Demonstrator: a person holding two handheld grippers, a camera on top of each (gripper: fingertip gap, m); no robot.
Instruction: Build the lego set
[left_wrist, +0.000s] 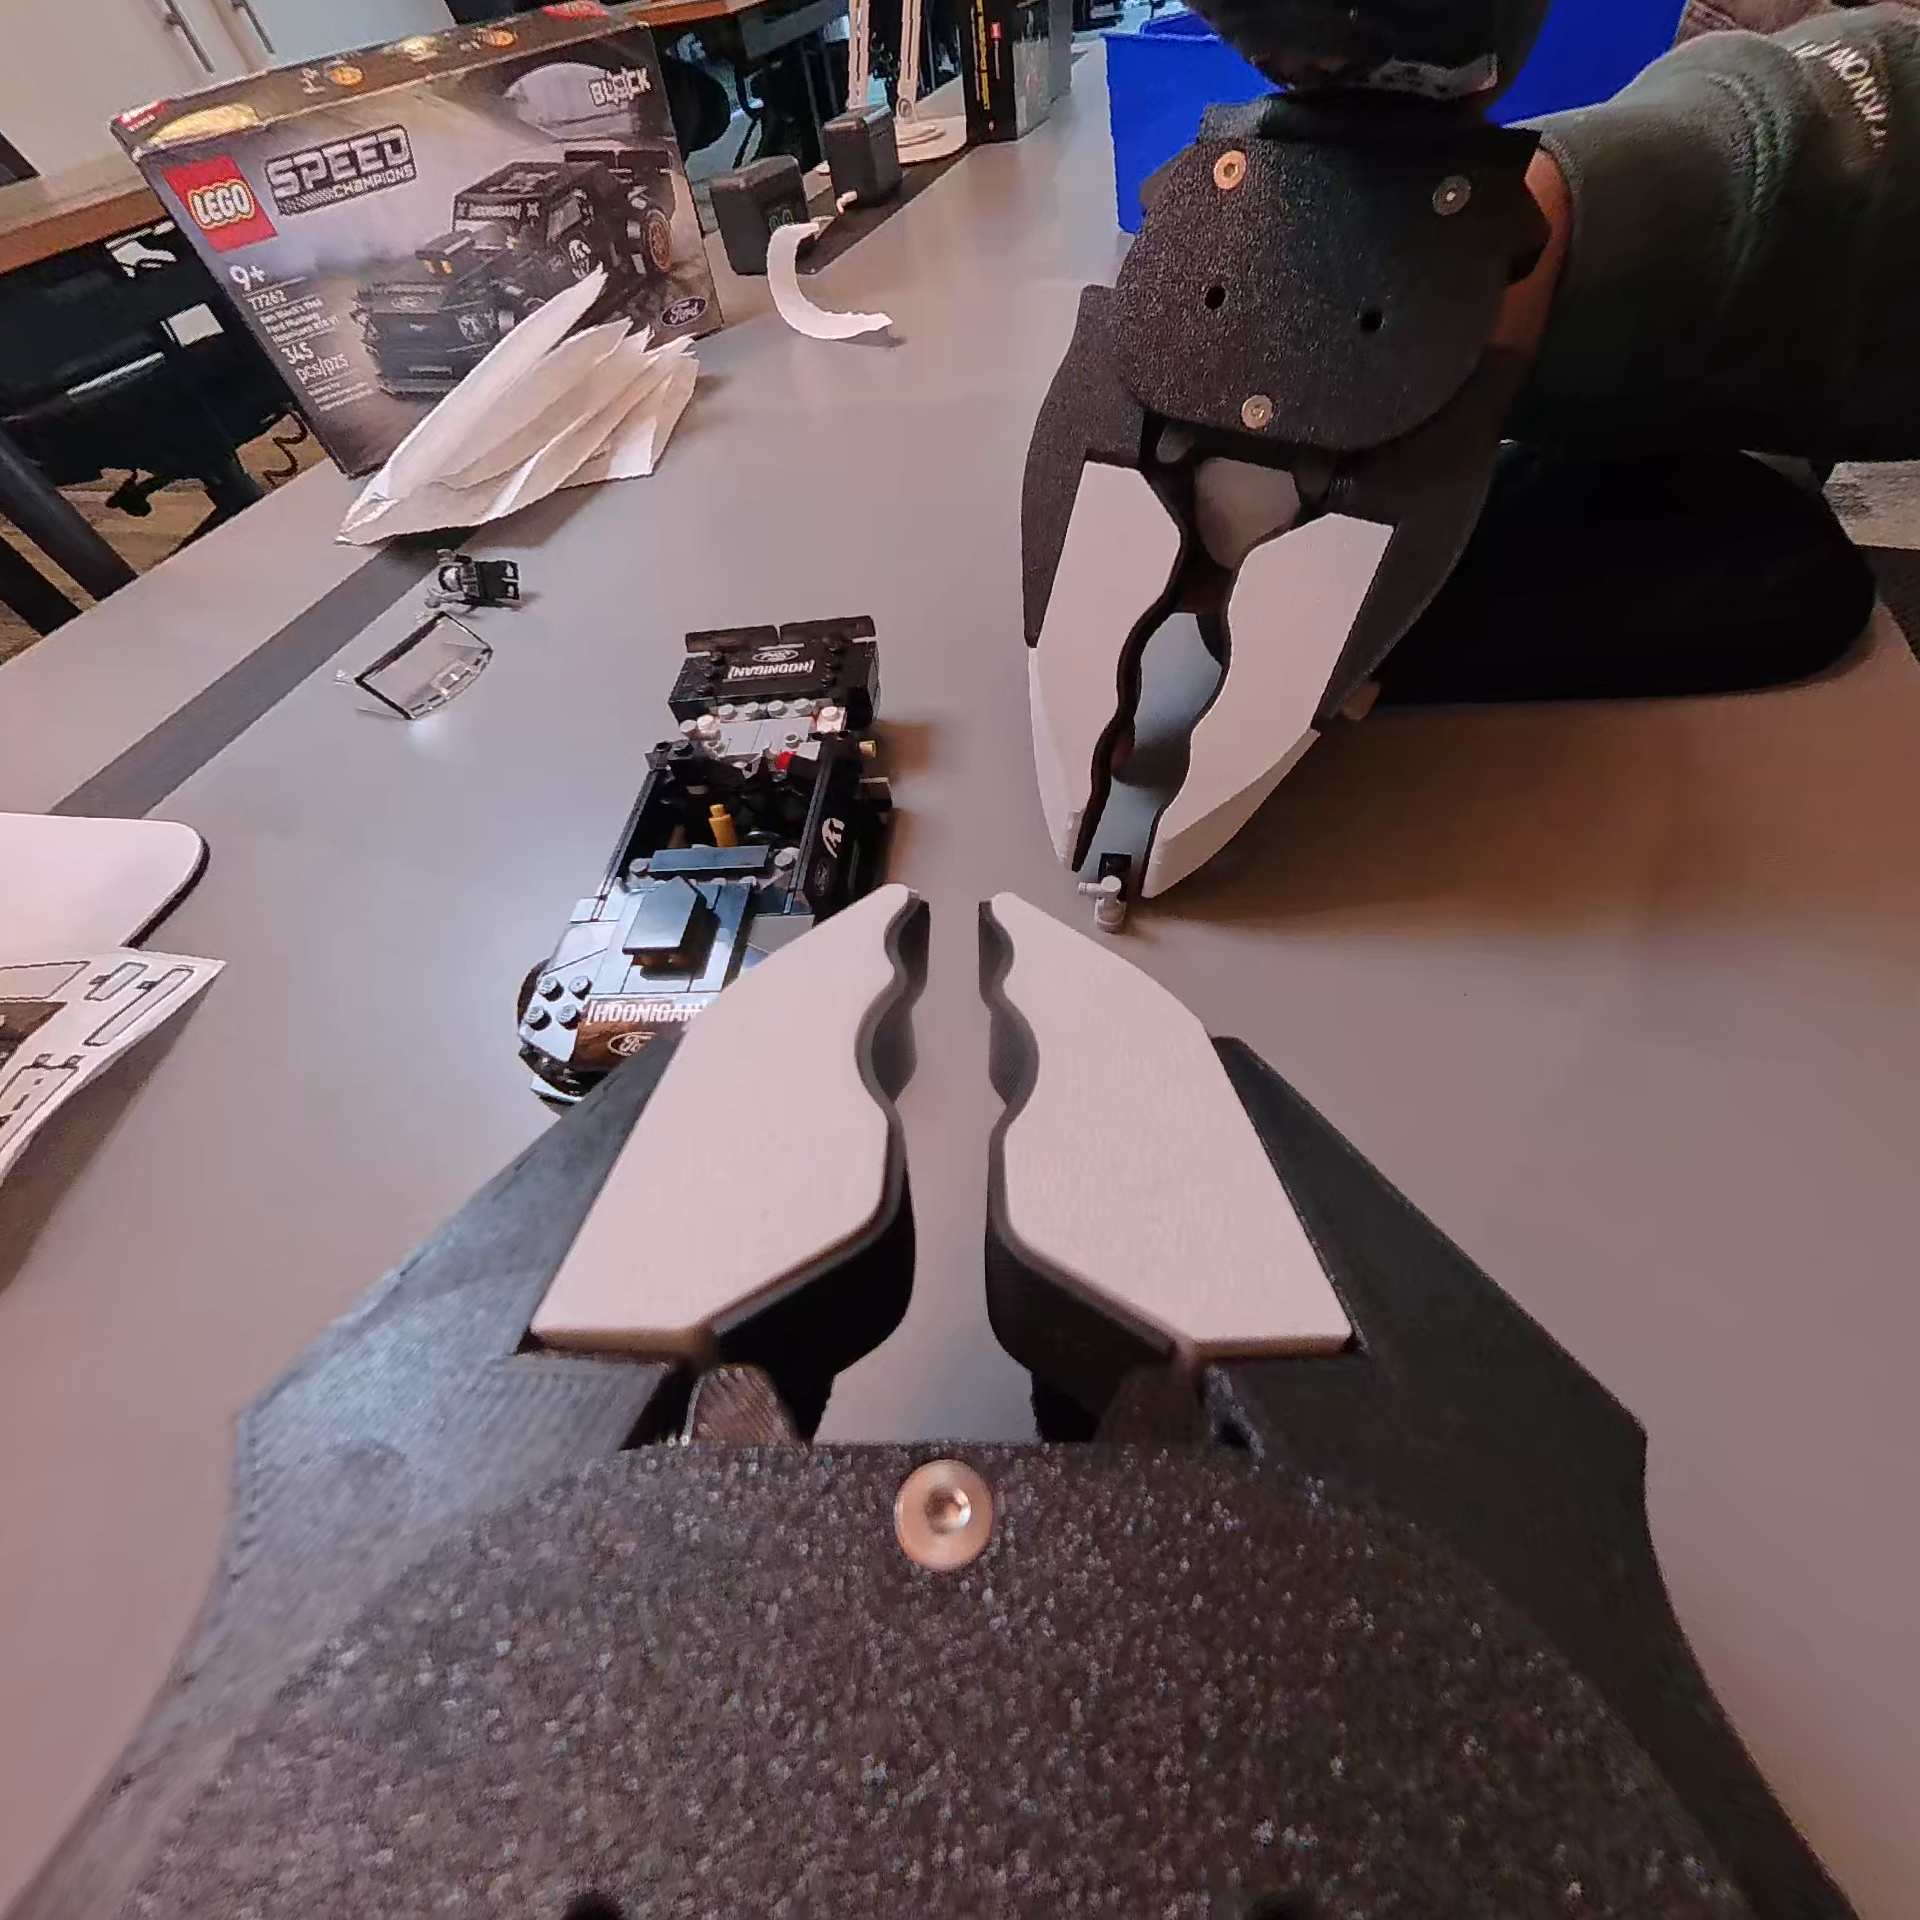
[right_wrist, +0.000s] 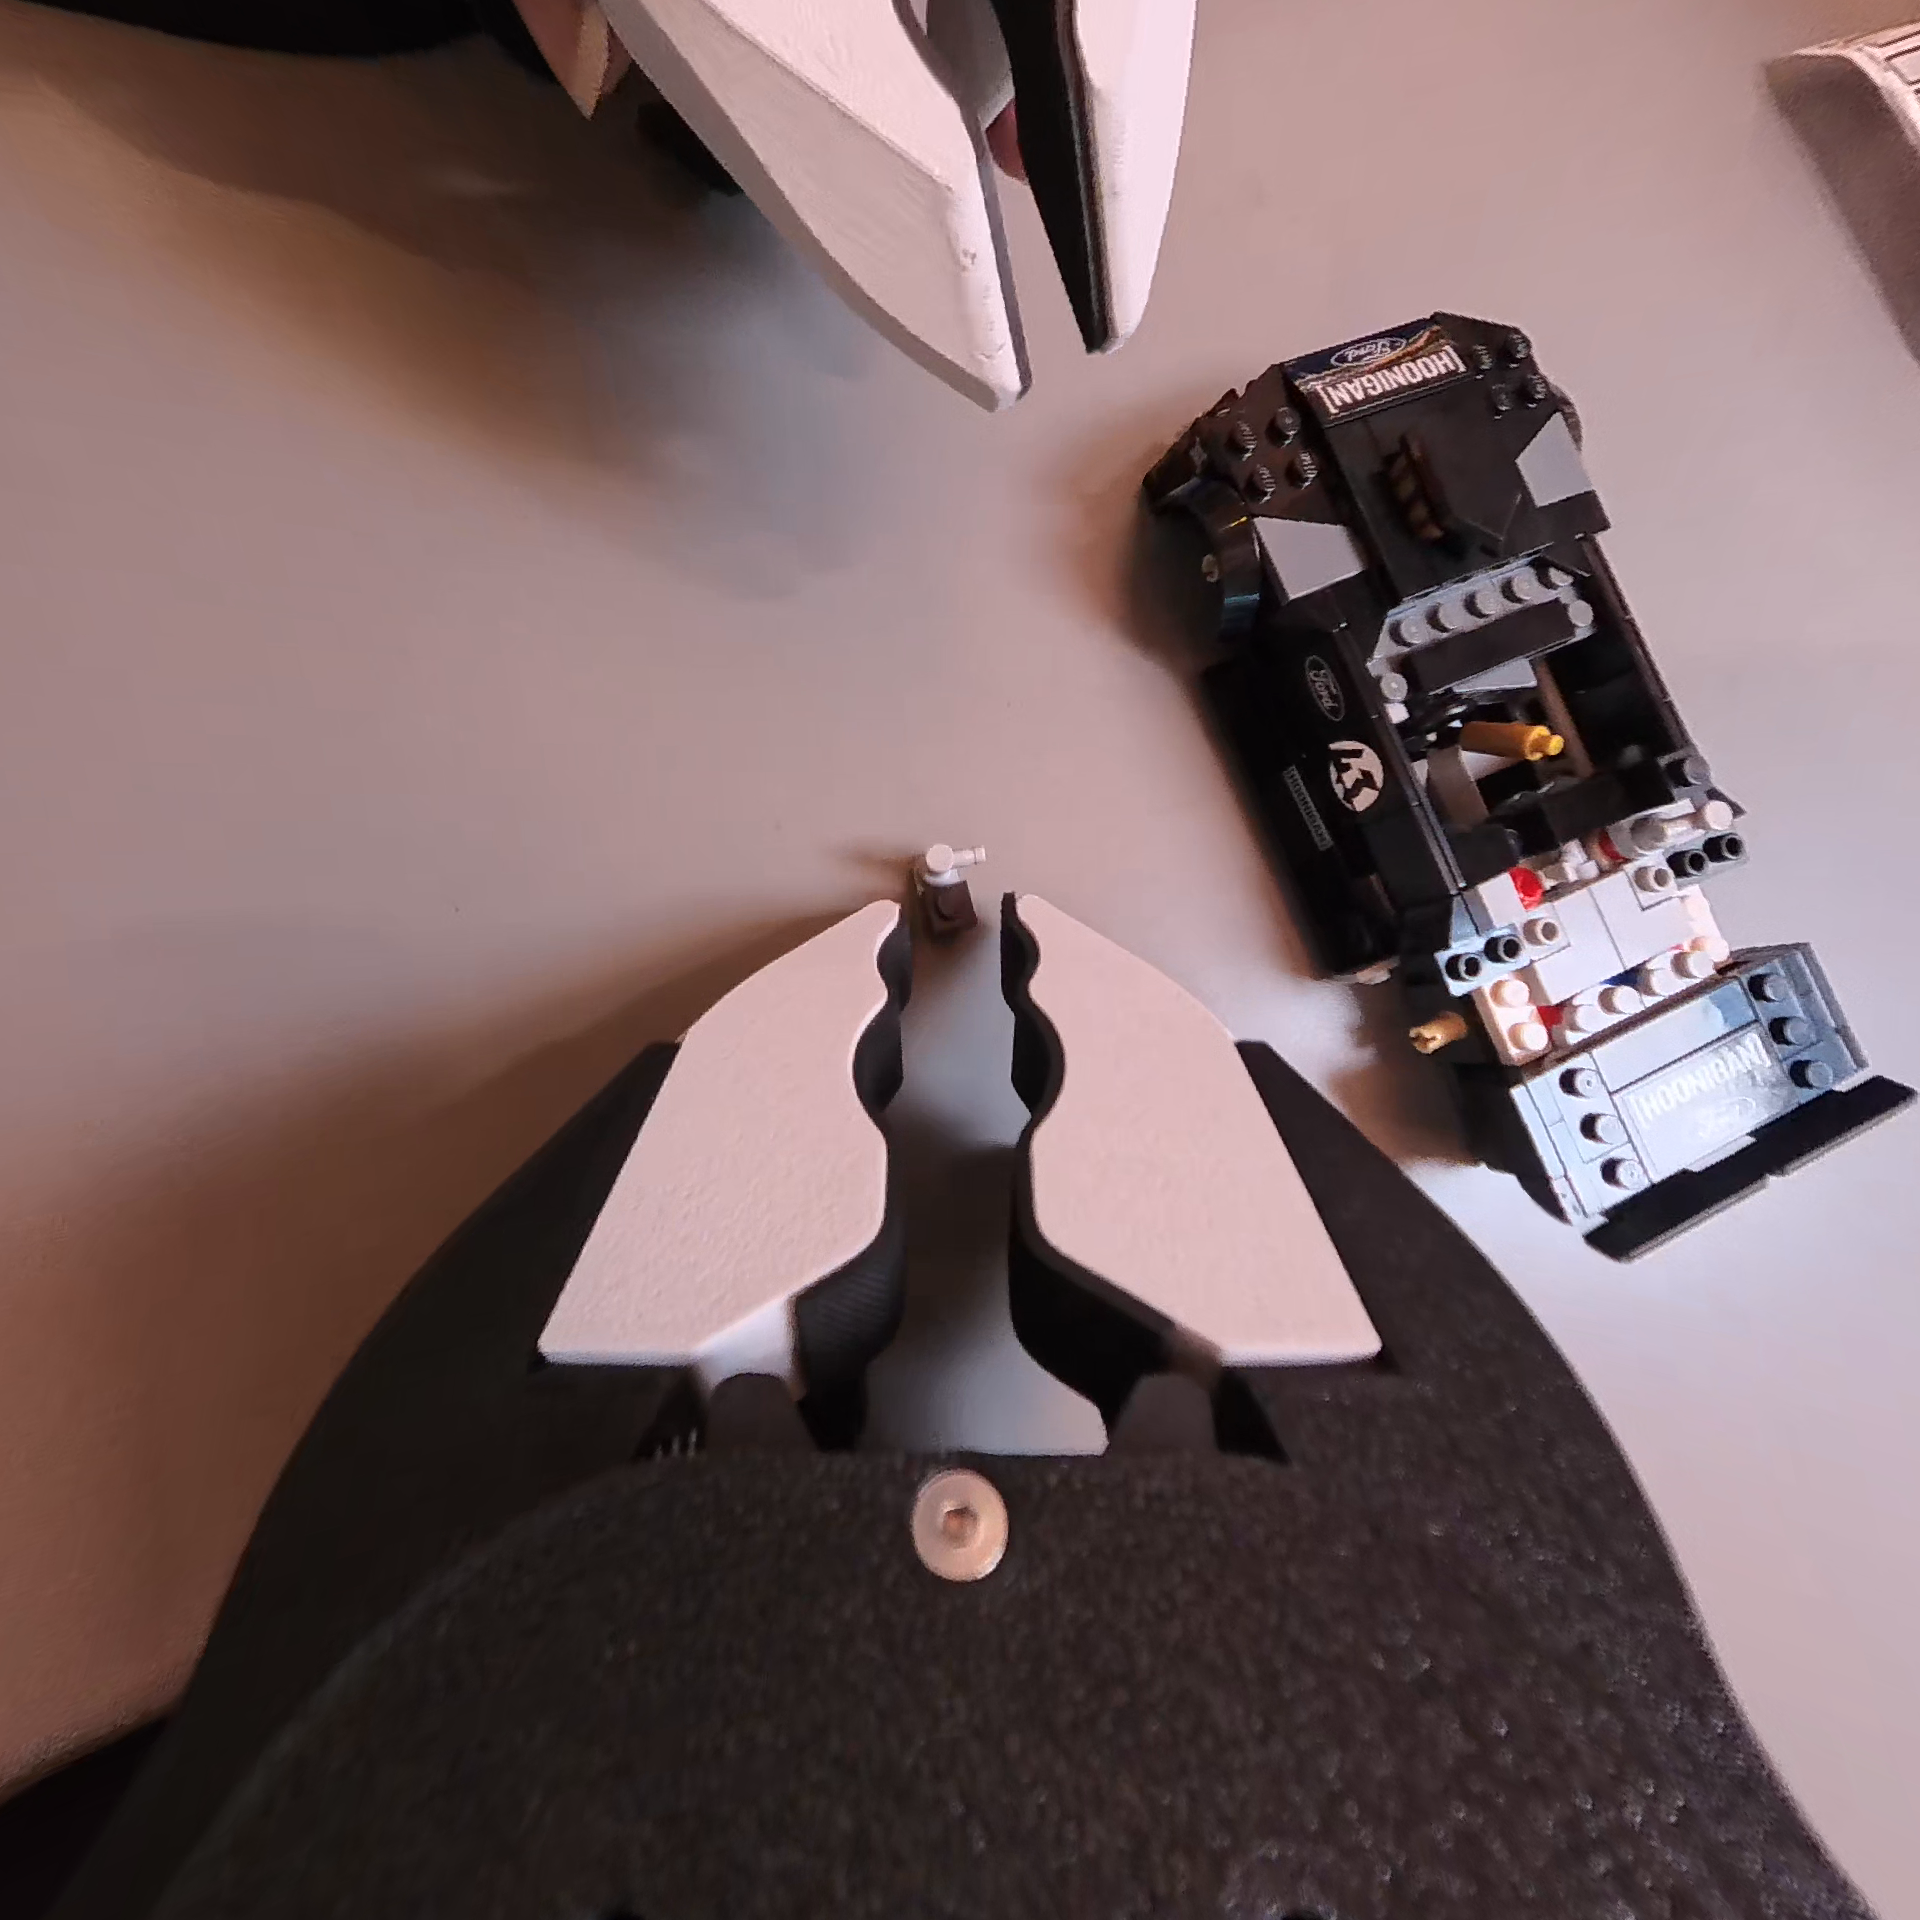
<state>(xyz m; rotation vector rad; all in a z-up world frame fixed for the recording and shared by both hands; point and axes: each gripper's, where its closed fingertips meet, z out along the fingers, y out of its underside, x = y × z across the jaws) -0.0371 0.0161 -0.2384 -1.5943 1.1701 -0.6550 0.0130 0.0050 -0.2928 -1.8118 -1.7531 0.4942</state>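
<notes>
Grey desk (left_wrist: 1455, 1039) carries everything here. Near its middle lies a half-built black Lego car (left_wrist: 717, 831), roof off, with grey and white bricks and a yellow peg showing inside its open cabin; in the right wrist view the same car (right_wrist: 1507, 748) lies to the right of both tools.

The right gripper (right_wrist: 951, 904) points down at the desk with its tips touching or almost touching the surface, its jaws a narrow gap apart. Between its fingertips sits a small dark brick with a light grey tap piece (right_wrist: 945, 883) on its outer end; the brick lies against the left finger, while a sliver of desk shows between it and the right finger, so it is not clamped. From the left wrist view this gripper (left_wrist: 1117, 883) stands just right of the car, with the small piece (left_wrist: 1110, 883) poking out at its tips.

The left gripper (left_wrist: 954, 904) hovers close in front, jaws narrowly parted and holding nothing; its tips (right_wrist: 1039, 364) point toward the small piece but stay apart from it.

Toward the far left of the desk stands the set's box (left_wrist: 416, 239), crumpled white paper bags (left_wrist: 540, 436) leaning against it. A clear windscreen piece (left_wrist: 426, 665) and a small black assembly (left_wrist: 483, 582) lie between the bags and the car. A sticker sheet (left_wrist: 73, 1029) lies at the left edge.
</notes>
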